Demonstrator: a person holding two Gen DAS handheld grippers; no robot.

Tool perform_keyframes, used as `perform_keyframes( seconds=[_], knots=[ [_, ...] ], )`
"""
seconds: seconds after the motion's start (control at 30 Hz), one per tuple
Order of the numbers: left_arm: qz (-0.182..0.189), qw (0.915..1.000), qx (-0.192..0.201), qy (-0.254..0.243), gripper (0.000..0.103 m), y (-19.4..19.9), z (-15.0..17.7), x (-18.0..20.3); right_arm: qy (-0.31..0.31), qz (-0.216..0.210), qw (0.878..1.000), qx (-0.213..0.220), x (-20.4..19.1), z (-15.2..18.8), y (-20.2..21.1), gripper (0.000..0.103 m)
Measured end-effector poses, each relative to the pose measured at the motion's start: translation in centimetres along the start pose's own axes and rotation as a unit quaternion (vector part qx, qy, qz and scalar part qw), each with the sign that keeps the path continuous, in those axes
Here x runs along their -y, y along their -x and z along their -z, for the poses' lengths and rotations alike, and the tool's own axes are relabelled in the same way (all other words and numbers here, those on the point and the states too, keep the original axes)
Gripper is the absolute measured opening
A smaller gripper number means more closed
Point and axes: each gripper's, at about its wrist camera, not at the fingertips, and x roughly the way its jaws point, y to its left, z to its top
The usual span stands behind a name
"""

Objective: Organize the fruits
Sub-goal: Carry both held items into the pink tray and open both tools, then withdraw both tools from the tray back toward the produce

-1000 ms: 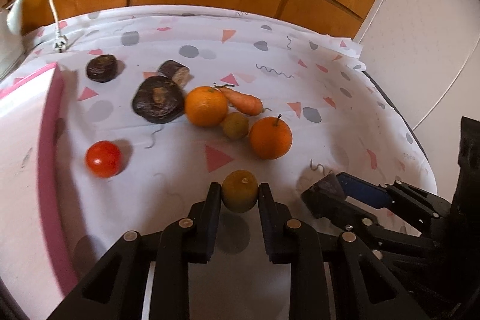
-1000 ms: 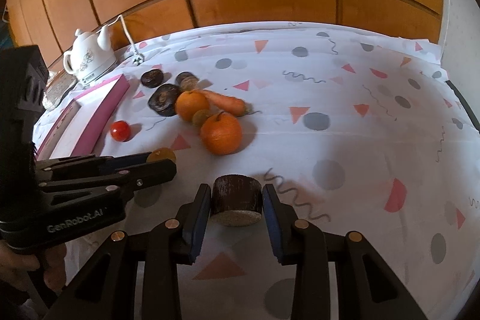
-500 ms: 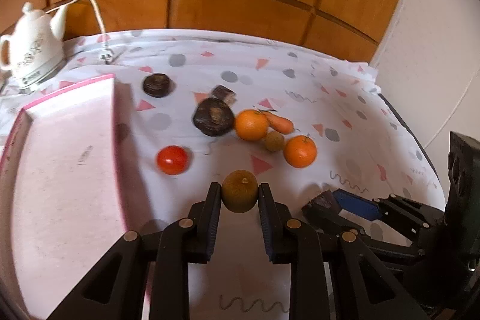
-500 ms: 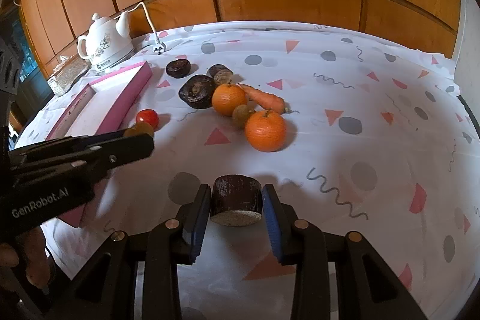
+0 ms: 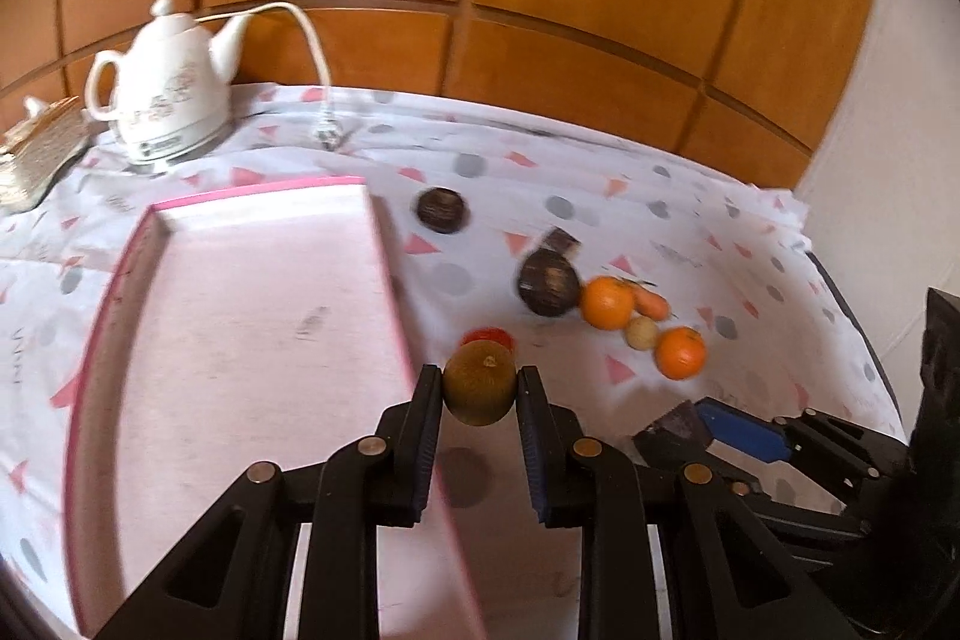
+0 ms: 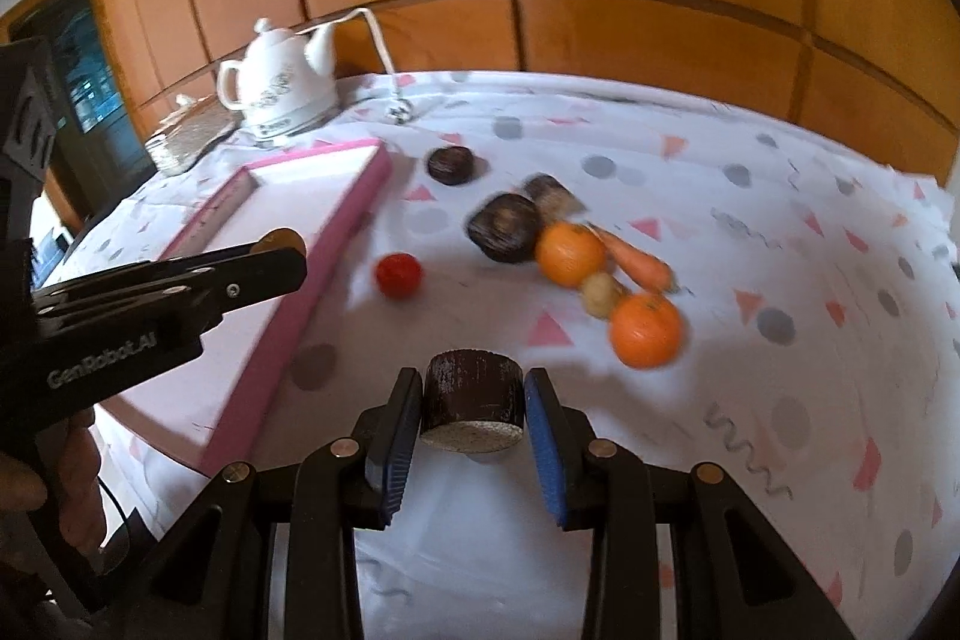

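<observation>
With both tools loaded, my left gripper [image 5: 479, 393] clamps a brownish-green round fruit [image 5: 480, 383] between its fingertips, right over the pink tray's [image 5: 393, 280] near edge. My right gripper [image 6: 473, 403] grips a dark cylindrical chunk [image 6: 472, 391], pale face toward me. Tomato [image 6: 398, 274] sits ahead-left of it, two oranges [image 6: 645, 329] ahead-right.

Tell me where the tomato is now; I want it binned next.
The tomato lies on the cloth between the pink tray and the dark round fruit, left of centre in the right wrist view.
</observation>
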Motion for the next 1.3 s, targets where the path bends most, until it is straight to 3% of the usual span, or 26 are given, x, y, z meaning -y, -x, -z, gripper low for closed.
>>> perform_keyframes(
  seconds=[0.43, 0.6, 0.87, 1.03, 1.1, 1.3],
  knots=[
    [-0.059, 0.9963, 0.016, 0.060, 0.025, 1.6, 0.1, -6.8, 0.073, -0.071, 0.995, 0.003, -6.1, -3.2, -0.7, 0.035],
    [-0.100, 0.9909, 0.018, 0.088, 0.026, 2.1, 0.6, -10.3, 0.109, -0.098, 0.989, 0.002, -9.4, -5.1, -2.2, 0.035],
    [-0.143, 0.9813, 0.017, 0.128, 0.027, 2.6, 1.2, -13.9, 0.090, -0.124, 0.988, -0.025, -12.7, -7.1, -6.1, 0.036],
    [-0.166, 0.9767, 0.021, 0.134, 0.058, 3.0, 1.3, -14.2, 0.067, -0.123, 0.990, -0.029, -13.0, -6.9, -6.8, 0.039],
    [-0.182, 0.9744, 0.024, 0.130, 0.059, 3.3, 1.2, -13.8, 0.064, -0.116, 0.991, -0.026, -12.8, -6.7, -6.6, 0.041],
    [-0.160, 0.9790, 0.028, 0.124, 0.063, 3.6, 0.9, -12.5, 0.038, -0.086, 0.996, -0.006, -10.8, -6.2, -5.1, 0.041]
  ],
)
